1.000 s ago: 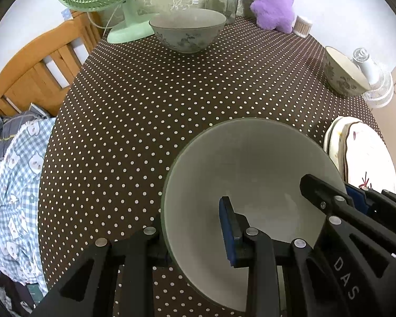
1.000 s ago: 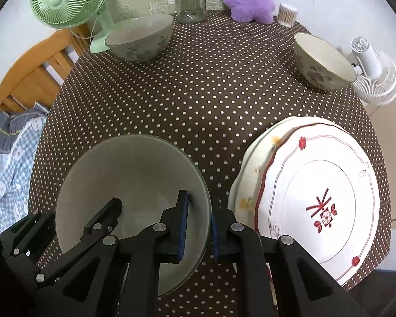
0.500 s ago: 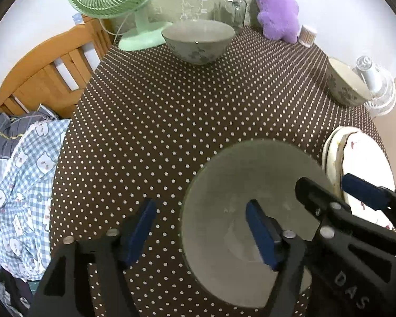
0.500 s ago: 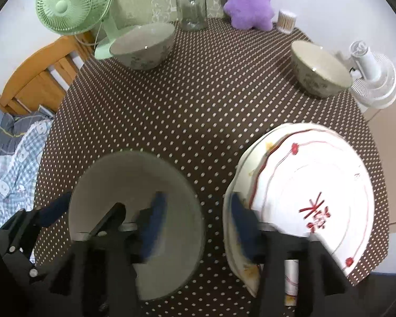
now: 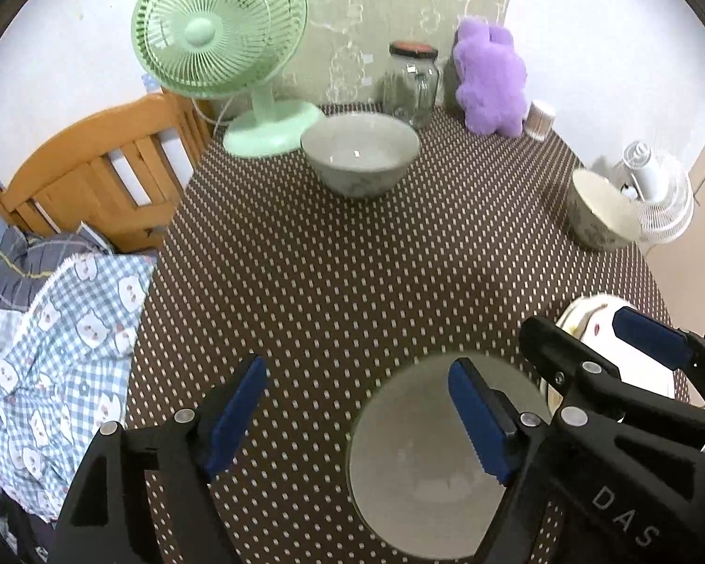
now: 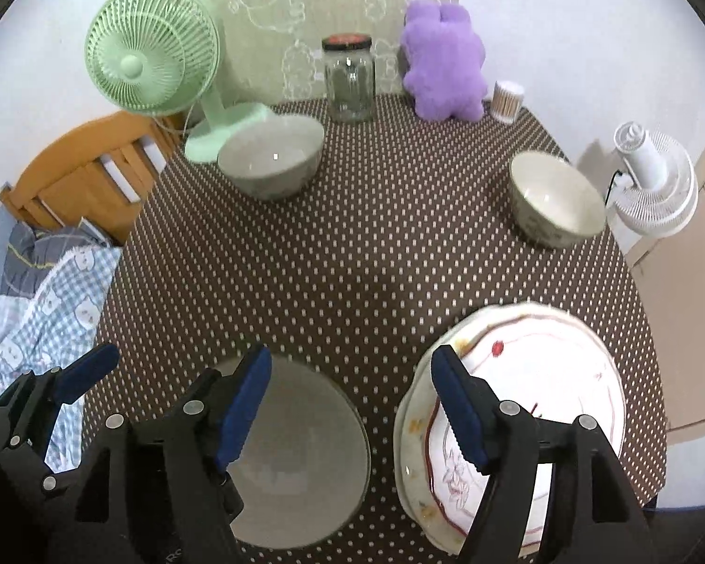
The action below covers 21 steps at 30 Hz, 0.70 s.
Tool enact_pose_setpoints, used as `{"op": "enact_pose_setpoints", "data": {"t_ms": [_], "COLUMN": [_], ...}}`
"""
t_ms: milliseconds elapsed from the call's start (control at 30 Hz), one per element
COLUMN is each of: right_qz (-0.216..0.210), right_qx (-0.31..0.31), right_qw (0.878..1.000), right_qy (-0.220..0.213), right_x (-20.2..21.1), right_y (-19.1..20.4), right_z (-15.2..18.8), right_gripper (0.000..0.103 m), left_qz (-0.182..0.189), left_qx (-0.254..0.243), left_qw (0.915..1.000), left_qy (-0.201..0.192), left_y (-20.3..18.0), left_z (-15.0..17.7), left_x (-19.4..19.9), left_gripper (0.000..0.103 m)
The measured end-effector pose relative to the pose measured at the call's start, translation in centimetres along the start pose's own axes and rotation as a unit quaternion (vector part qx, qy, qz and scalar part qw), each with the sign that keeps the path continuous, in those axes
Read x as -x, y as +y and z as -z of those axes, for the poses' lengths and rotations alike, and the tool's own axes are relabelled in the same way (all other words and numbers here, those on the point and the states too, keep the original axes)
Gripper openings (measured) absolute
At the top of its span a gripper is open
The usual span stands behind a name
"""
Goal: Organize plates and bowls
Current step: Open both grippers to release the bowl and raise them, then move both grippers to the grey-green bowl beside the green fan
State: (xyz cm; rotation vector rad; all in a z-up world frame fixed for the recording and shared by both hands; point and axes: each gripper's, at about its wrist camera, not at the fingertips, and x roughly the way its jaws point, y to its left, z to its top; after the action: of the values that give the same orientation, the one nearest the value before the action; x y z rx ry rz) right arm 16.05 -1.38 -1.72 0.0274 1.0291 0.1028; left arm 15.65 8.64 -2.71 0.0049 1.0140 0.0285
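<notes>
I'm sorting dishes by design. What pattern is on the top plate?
White top plate with a red scalloped line and red flower motifs; clearest in the right wrist view.

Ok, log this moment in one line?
left tool: open | right tool: open | near bowl: on table, released | plates: stacked beside it

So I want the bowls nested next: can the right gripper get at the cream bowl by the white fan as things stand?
Probably yes. The right gripper is open and holds nothing, and the tablecloth between it and the cream bowl is bare; the plate stack lies low beside that path.
</notes>
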Motion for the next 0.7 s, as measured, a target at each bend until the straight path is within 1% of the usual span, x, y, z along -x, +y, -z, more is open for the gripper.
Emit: {"op": "enact_pose_setpoints", "data": {"t_ms": [367,700], "right_qz": [0.002,0.004], "right_qx": [0.002,0.003], "right_qw": [0.999,0.999], "right_qy": [-0.034,-0.046], "right_x": [-0.8,-3.8], "right_y": [1.2,2.1], "right_z": [-4.8,-9.3], "right_gripper": [0.074,0.074], "left_qz": [-0.010,-0.018], "left_qx": [0.004,0.007], "left_qw": [0.9994,0.9989], "left_qy": [-0.033,-0.043], "left_y": [1.3,2.6], "left_z": [-4.4,-8.3], "left_x": [-1.2,-4.4], "left_gripper": [0.081,0.079]}}
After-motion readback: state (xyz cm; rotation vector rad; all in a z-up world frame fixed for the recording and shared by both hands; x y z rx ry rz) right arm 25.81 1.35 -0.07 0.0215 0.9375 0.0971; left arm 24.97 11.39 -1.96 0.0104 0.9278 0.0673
